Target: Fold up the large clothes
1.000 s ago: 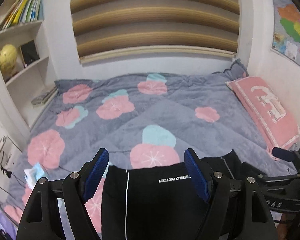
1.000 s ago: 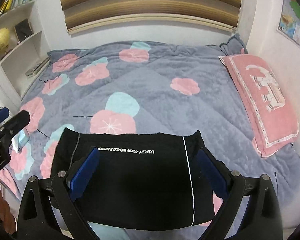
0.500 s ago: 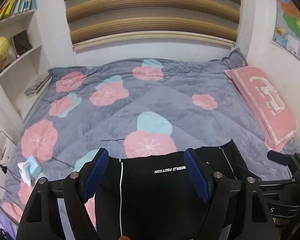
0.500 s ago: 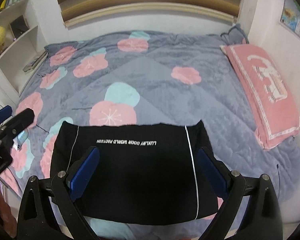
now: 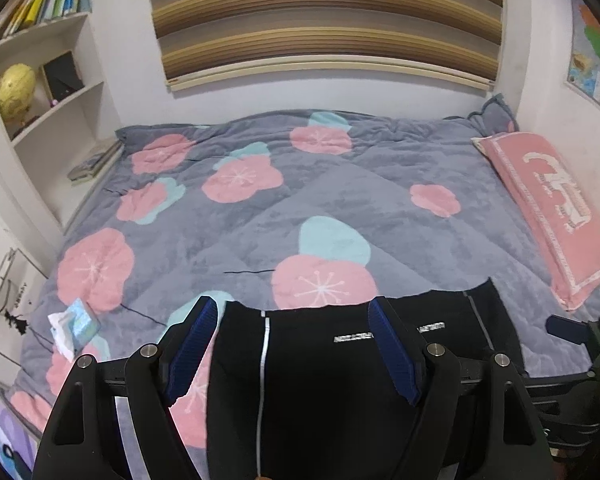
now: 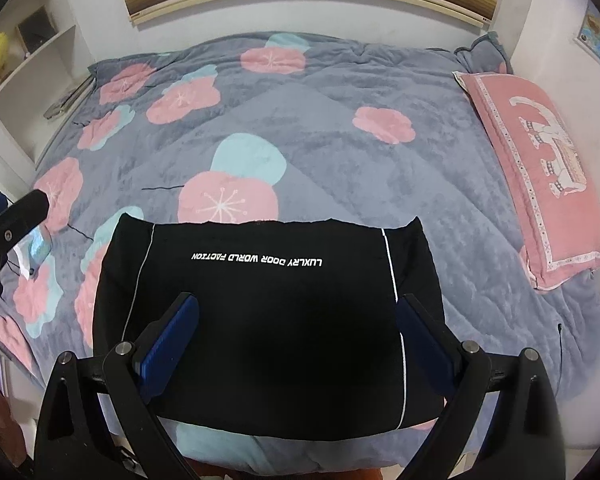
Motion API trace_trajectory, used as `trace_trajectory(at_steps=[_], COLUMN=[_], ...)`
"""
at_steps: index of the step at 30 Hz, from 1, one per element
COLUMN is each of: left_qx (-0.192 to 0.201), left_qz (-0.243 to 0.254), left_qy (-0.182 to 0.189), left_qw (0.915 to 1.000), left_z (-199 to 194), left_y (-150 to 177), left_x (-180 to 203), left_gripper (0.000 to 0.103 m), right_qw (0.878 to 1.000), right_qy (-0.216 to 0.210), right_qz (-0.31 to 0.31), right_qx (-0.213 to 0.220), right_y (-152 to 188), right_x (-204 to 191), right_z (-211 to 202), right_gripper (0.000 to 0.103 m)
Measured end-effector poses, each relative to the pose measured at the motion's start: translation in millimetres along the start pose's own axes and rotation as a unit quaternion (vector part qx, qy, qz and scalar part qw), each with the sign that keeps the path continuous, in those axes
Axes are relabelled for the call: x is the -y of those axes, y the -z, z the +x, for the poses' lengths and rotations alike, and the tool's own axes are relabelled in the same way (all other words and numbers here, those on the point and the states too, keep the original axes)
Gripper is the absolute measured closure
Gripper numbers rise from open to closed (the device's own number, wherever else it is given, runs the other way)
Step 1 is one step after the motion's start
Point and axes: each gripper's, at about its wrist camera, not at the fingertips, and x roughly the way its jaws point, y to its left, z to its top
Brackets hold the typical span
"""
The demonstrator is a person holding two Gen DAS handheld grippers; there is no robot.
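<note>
A black garment (image 6: pixel 268 280) lies folded into a flat rectangle on the near part of the bed, with white lettering and two thin white stripes. My right gripper (image 6: pixel 296 338) hovers over its near half, jaws wide open, and the blue pads (image 6: pixel 172 336) are clear of the cloth. My left gripper (image 5: pixel 294 344) is open too, above the left part of the garment (image 5: pixel 320 380). Each gripper shows at the edge of the other's view: the right gripper (image 5: pixel 572 328) and the left gripper (image 6: pixel 16 216).
A grey quilt (image 5: pixel 340 208) with pink and teal flowers covers the bed. A pink pillow (image 5: pixel 552 204) lies along the right wall. A small tissue packet (image 5: pixel 74 324) sits near the left edge. Bookshelves (image 5: pixel 60 92) stand at the left, and a striped blind hangs behind.
Both grippers have sunk toward the bed and tilted further down, so more of the black garment shows. The jaws stay just as wide. The garment has not moved.
</note>
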Motion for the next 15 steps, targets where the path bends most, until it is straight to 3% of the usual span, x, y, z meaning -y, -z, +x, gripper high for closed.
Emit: trace_trajectory(at_steps=[15], left_qx=[-0.018], left_qz=[0.013], left_qy=[0.0], left_qw=[0.9997], left_z=[17.3], left_y=[4.6], left_x=[6.7], left_gripper=[0.024], right_qw=[1.0], right_qy=[0.005], right_qz=[0.003], right_qx=[-0.02], right_y=[4.8], right_x=[7.9], right_z=[12.9], right_gripper=[0.004])
